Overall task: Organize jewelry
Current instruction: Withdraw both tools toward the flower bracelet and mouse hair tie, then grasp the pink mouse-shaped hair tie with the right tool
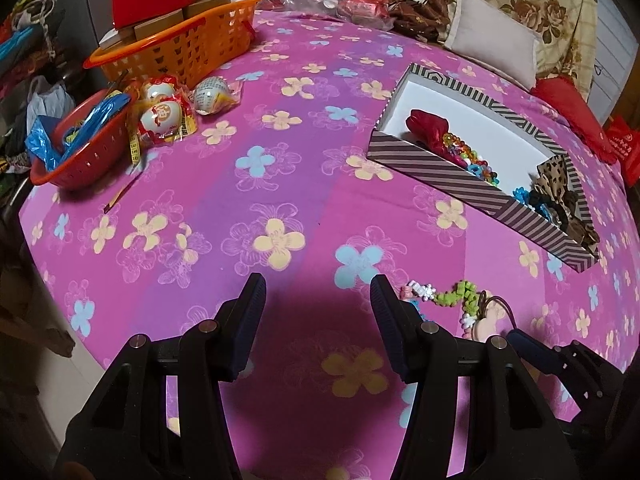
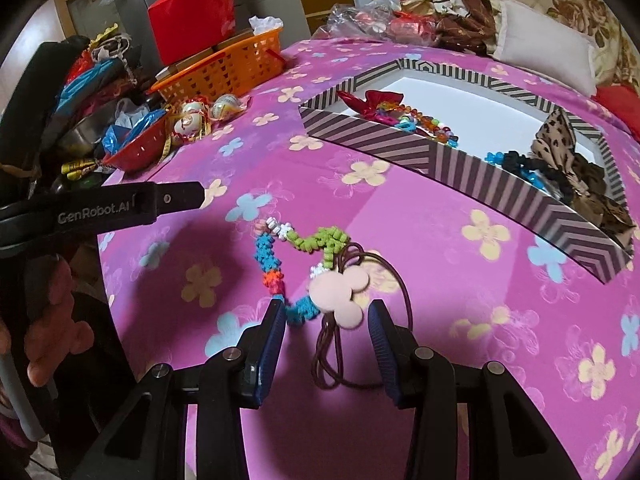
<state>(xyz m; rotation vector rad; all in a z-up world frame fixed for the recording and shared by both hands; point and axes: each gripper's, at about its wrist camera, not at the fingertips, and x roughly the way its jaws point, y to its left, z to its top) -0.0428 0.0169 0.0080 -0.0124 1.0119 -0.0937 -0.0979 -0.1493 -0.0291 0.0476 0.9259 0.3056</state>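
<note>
Here your right gripper (image 2: 326, 330) stood open over the hair tie (image 2: 340, 292) and bead bracelet (image 2: 280, 264), near of the striped box (image 2: 460, 160); your left gripper (image 1: 318, 308) hung open, empty. Closing there risked snagging both tangled pieces together.

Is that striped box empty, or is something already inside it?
Not empty. The striped box holds a red bow, colourful beads and a leopard-print scrunchie; the white middle of its floor is bare.
</note>
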